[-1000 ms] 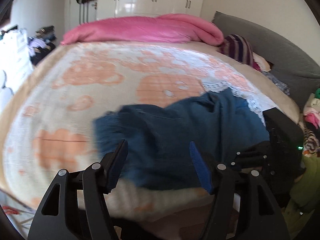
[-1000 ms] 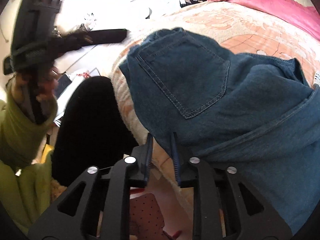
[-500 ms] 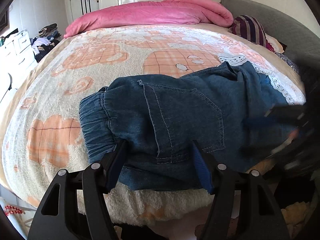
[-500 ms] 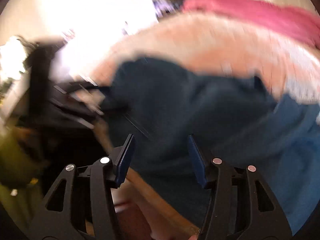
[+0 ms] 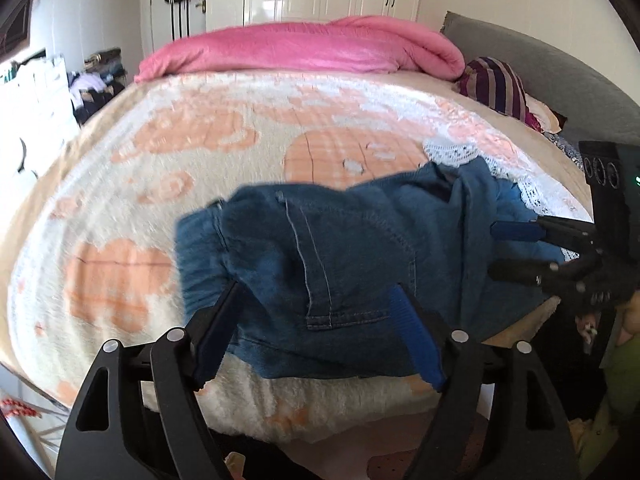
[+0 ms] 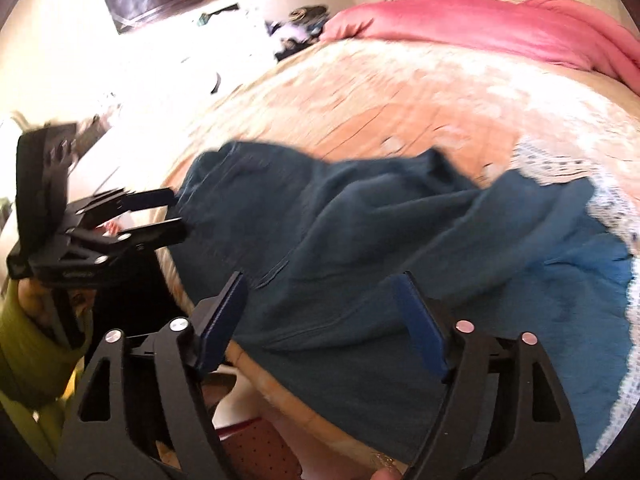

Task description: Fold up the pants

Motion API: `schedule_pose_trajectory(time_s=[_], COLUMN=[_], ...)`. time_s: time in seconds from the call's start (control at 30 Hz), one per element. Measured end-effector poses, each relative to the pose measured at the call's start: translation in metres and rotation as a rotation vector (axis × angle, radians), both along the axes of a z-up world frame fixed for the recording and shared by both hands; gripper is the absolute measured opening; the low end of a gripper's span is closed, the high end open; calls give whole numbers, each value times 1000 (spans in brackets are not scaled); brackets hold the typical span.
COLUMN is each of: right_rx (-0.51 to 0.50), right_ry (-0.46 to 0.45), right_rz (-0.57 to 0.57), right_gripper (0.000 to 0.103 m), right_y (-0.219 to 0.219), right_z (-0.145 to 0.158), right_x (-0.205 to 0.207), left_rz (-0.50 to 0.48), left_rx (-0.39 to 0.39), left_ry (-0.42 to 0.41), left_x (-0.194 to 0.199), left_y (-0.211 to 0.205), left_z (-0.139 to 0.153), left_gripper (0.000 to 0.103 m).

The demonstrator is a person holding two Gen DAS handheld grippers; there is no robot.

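Blue denim pants (image 5: pixel 340 256) lie bunched and partly folded at the near edge of the bed, back pocket up; they also show in the right wrist view (image 6: pixel 400 248). My left gripper (image 5: pixel 320 320) is open and empty, its fingers just short of the pants' near edge. My right gripper (image 6: pixel 324 304) is open and empty over the near edge of the pants. Each gripper shows in the other's view: the right one (image 5: pixel 516 252) at the pants' right end, the left one (image 6: pixel 160 216) at the waistband end.
The bed has a cream and orange patterned blanket (image 5: pixel 200 148). A pink duvet (image 5: pixel 304 48) lies at the far end, a striped cushion (image 5: pixel 496 84) and grey headboard (image 5: pixel 560 64) at the right. White lace cloth (image 5: pixel 452 152) lies under the pants. Clutter (image 5: pixel 92 88) stands left of the bed.
My right gripper has opened and let go of the pants' edge. The pants have dropped onto the bed. Both grippers have drawn back slightly.
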State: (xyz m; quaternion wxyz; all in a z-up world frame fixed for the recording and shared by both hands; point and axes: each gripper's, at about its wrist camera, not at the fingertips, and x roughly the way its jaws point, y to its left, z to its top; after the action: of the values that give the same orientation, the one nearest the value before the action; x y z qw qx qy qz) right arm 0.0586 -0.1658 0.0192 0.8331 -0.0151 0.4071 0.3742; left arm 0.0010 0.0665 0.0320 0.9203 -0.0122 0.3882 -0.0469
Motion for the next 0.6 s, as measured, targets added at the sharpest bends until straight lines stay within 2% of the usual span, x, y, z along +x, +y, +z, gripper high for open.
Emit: schedule_pose_trajectory(time_s=[0.1,0.3,0.5,0.6], right_rx=[10,28,28,20], right_ry=[1,0,-30,-47], right_rz=[-47,-101,-173,-217], right_gripper=[75,78,79,79], right_y=[-14,-31,-48,-59], right_z=[2,2,9,12], right_x=[5,14,20,25], left_rz=[-3,-5,-83,-130], left_rx=[16,1,-25,-69], left_ry=[-23,-46,-32,-5], left_x=[-4,-6,3,10], left_y=[-4,-8,-34,-51], left_z=[12,28,27,20], left_gripper=[82,84,84,84])
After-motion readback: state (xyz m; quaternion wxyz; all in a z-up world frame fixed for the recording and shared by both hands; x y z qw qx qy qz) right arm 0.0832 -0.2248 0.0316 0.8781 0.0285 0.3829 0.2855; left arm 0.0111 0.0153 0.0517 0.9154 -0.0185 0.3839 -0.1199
